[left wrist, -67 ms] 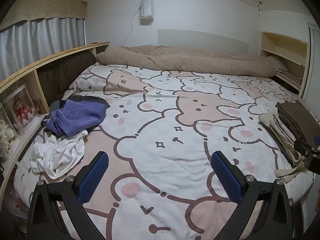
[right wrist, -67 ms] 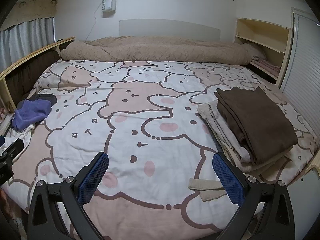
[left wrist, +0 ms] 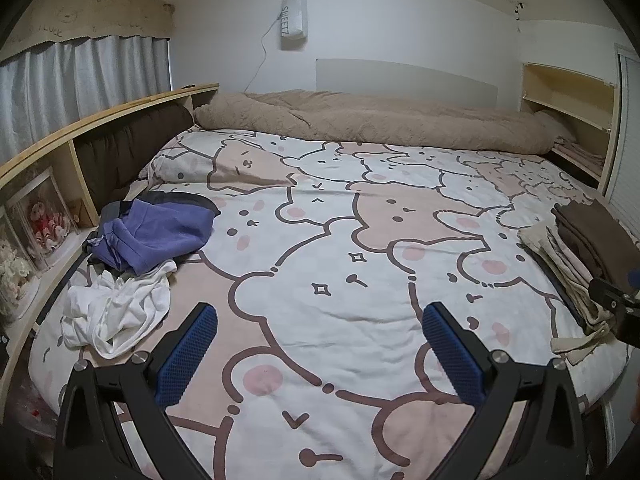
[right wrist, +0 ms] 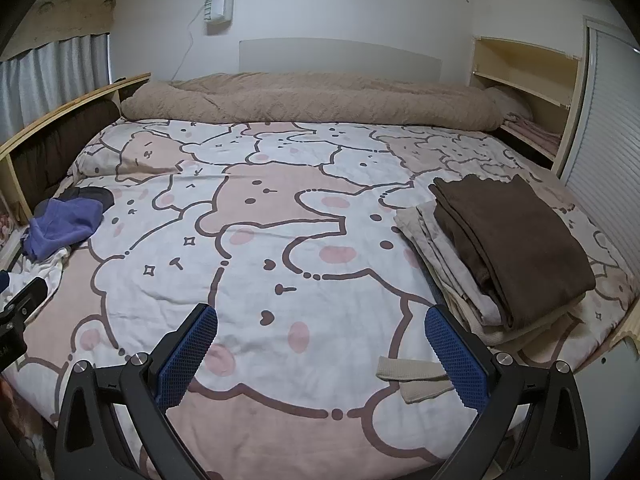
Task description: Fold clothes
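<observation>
A crumpled white garment (left wrist: pixel 116 312) lies at the bed's near left, with a bunched purple garment (left wrist: pixel 160 236) (right wrist: pixel 64 224) just behind it over something dark. On the right side sits a folded stack (right wrist: pixel 500 256) (left wrist: pixel 576 248): a brown piece on top of beige ones, a beige strap (right wrist: pixel 412 376) trailing toward the front. My left gripper (left wrist: pixel 320 354) hangs open above the bedspread, nothing between its blue pads, right of the white garment. My right gripper (right wrist: pixel 322 354) is open too, empty, just left of the stack.
The bear-print bedspread (left wrist: pixel 340 240) covers the whole bed. A tan duvet (left wrist: pixel 360 120) is rolled along the head end. A wooden shelf (left wrist: pixel 80 128) with framed items borders the left side, a cubby shelf (right wrist: pixel 524 80) and a slatted door (right wrist: pixel 612 160) the right.
</observation>
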